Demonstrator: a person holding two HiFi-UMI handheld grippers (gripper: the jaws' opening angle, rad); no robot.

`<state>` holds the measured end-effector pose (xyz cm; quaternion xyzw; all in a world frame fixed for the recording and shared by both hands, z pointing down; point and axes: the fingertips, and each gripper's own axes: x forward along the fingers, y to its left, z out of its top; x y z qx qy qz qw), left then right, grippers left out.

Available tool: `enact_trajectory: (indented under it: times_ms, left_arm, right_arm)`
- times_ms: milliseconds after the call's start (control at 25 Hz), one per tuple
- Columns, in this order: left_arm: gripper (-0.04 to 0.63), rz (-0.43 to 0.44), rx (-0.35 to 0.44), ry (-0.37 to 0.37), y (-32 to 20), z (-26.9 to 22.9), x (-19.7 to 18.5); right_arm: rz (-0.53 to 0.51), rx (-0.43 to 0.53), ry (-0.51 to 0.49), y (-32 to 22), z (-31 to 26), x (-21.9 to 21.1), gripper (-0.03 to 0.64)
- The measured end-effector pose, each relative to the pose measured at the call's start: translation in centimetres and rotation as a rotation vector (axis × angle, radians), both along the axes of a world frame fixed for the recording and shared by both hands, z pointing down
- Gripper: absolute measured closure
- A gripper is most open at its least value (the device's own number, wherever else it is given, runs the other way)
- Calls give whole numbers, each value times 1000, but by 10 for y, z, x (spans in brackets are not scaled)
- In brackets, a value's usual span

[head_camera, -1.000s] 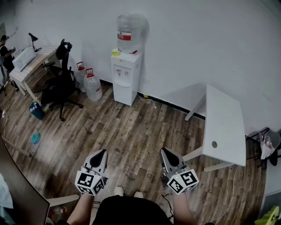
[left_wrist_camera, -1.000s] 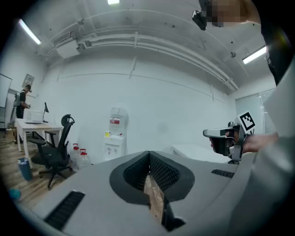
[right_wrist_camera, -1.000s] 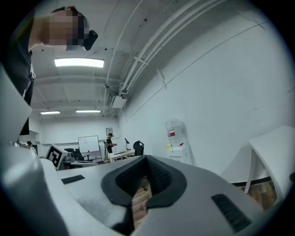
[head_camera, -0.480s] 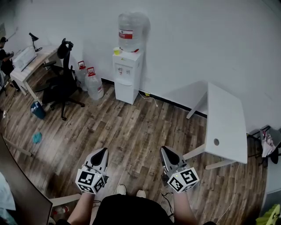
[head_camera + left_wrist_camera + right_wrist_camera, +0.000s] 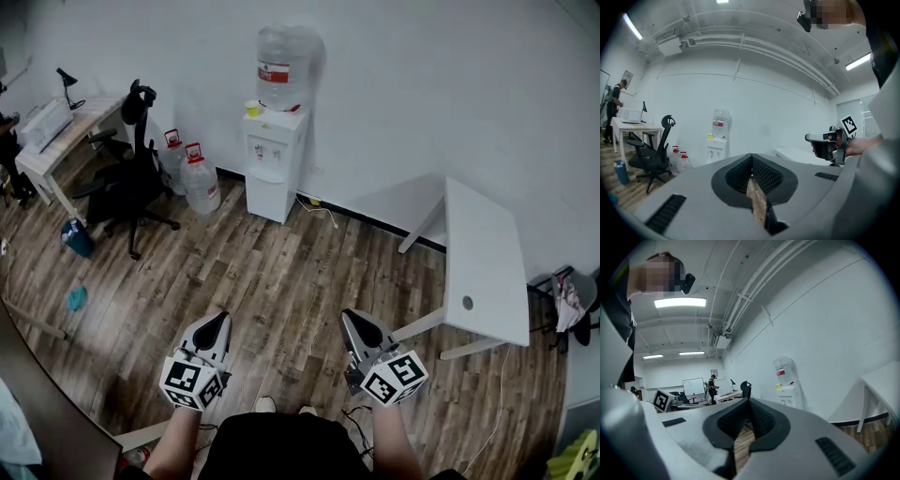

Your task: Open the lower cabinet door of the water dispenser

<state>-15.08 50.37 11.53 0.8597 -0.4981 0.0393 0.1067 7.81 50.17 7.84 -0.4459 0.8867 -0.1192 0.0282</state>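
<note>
You stand well apart from the tall white water dispenser (image 5: 273,164), its lower cabinet door (image 5: 265,199) unopened, grey left tongs (image 5: 216,325) and right tongs (image 5: 352,321) closed, empty.

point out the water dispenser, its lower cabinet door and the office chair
water dispenser (image 5: 272,141), head view, upper front panel
lower cabinet door (image 5: 263,200), head view, middle of the door
office chair (image 5: 117,192), head view, seat

Open wood floor (image 5: 281,281) leads unobstructed to water dispenser (image 5: 273,164).
</note>
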Motion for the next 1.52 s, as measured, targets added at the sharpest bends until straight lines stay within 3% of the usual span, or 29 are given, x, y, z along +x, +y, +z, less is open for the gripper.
enact_trajectory:
  times_ms: [720,1520]
  left_arm:
    - [581,-49,-24,16,14,24,-76]
    - [581,-46,-38,7,-17,32,-67]
  right_arm:
    - [-35,-13,41,-2,9,-62,594]
    - [-65,-2,40,-41,14,-59,594]
